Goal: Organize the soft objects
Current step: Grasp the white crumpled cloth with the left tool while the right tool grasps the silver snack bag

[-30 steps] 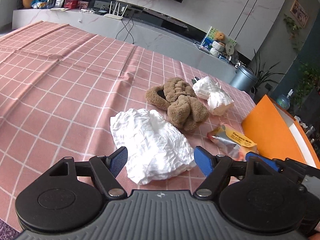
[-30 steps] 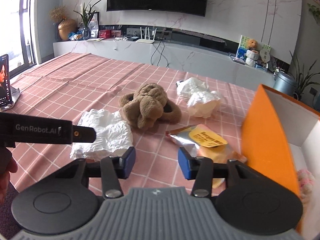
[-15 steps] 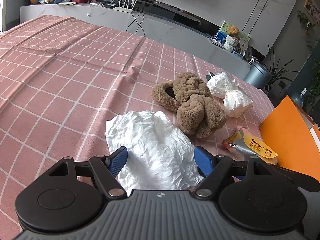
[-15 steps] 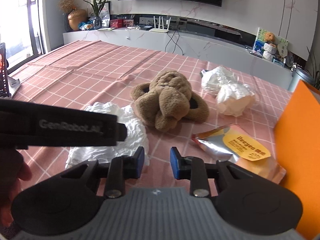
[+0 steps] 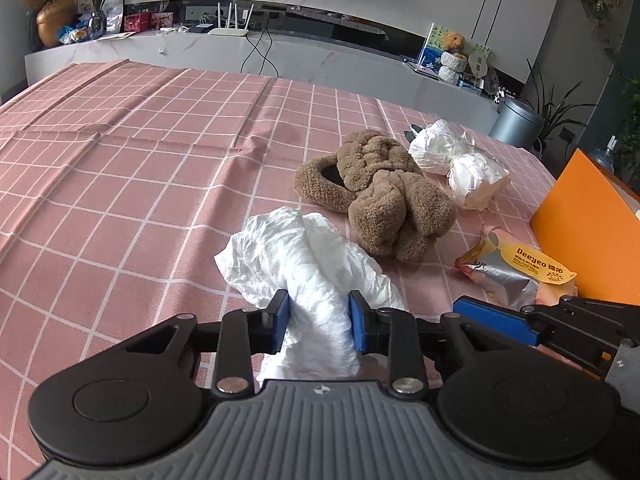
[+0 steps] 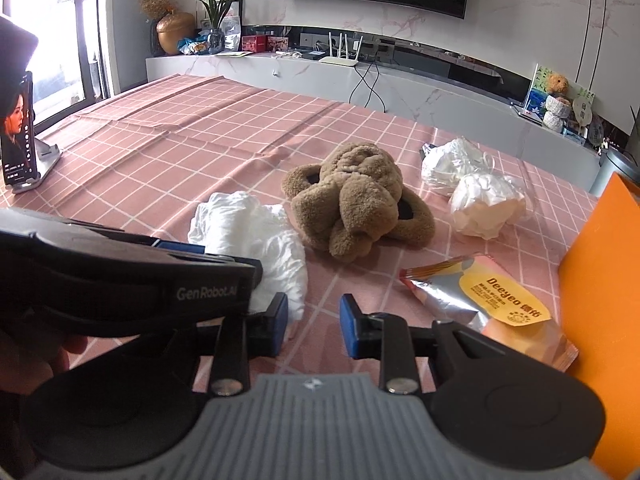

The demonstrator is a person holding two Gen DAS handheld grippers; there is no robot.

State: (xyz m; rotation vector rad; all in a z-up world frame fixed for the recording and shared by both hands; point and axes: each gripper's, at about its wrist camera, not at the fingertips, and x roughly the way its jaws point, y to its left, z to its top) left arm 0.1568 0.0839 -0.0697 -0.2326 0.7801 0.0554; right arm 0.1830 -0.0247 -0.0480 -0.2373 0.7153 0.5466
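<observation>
1. White crumpled cloth (image 5: 316, 276) fills the lower middle of the left wrist view, lying on the pink checked worktop (image 5: 140, 168). The left hand-held gripper (image 5: 319, 322) has just been closing, and its blue pads now pinch the near end of this cloth between them.
2. At 1 o'clock from the cloth, just beyond it, lies the brown plush toy (image 5: 380, 196).
3. Further toward 1 o'clock sit two white wrapped bundles (image 5: 456, 160), close together.
4. At 3 o'clock from the cloth a silver and yellow pouch (image 5: 516, 268) lies against the orange box (image 5: 592, 232).
5. The right hand-held gripper's blue finger (image 5: 496, 320) reaches in from the lower right, near the pouch.
6. In the right wrist view, the right hand-held gripper (image 6: 313, 324) stands with a narrow gap between its pads, and only bare worktop (image 6: 160, 152) shows in that gap.
7. The white cloth (image 6: 256, 240) lies at 11 o'clock from it, its near end hidden behind the left hand-held gripper's black body (image 6: 132, 280).
8. The plush toy (image 6: 356, 204) is at 12 o'clock, the bundles (image 6: 476, 196) at 1 o'clock, the pouch (image 6: 492, 300) at 3 o'clock beside the orange box (image 6: 600, 304).
9. A phone on a stand (image 6: 18, 136) sits at the far left edge.
</observation>
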